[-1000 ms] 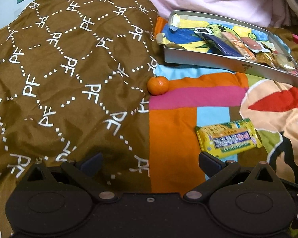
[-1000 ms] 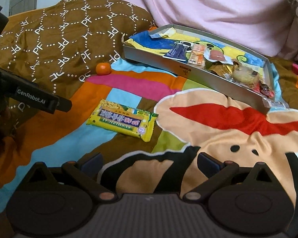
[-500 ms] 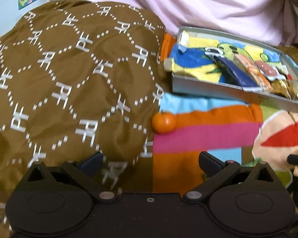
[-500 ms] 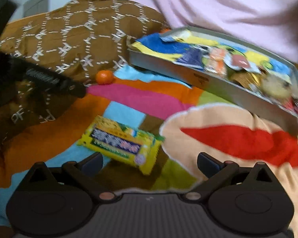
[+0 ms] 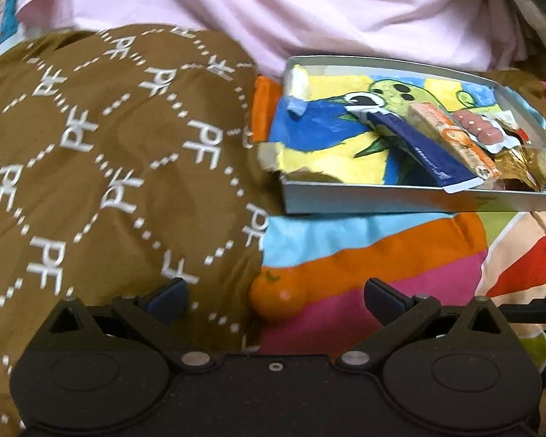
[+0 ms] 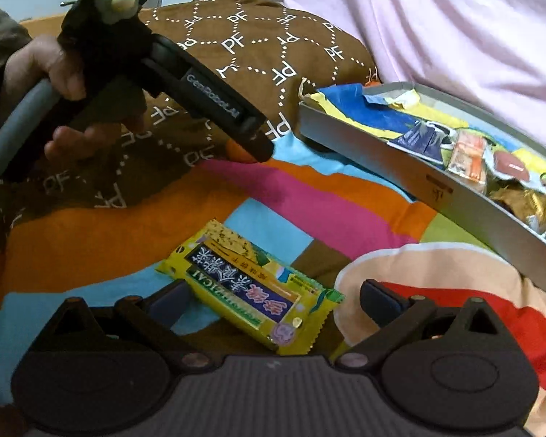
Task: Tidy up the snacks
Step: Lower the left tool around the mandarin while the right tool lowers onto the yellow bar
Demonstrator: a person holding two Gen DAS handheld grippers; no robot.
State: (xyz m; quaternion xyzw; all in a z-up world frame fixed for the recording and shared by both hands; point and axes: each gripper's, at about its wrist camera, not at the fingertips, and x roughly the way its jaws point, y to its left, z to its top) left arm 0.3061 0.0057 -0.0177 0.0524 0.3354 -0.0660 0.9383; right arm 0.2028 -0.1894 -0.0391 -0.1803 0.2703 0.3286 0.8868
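A small orange mandarin (image 5: 278, 296) lies on the striped blanket at the edge of the brown quilt. My left gripper (image 5: 275, 295) is open with its jaws on either side of the mandarin, not touching it. A yellow snack packet (image 6: 249, 289) lies flat on the blanket. My right gripper (image 6: 271, 296) is open and the packet sits between its jaws. A grey metal tray (image 5: 364, 200) holds several wrapped snacks; it also shows in the right wrist view (image 6: 400, 167). The left gripper (image 6: 258, 145) shows in the right wrist view, mostly hiding the mandarin (image 6: 236, 151).
A brown quilt with white PF lettering (image 5: 109, 164) bulges on the left. A pink sheet (image 5: 309, 7) rises behind the tray. The colourful cartoon blanket (image 6: 309, 200) covers the surface. The person's hand (image 6: 54, 73) holds the left gripper's handle.
My left gripper has moved forward until the mandarin lies between its jaws. My right gripper has moved forward and down until the yellow packet lies between its jaws. Both stay open.
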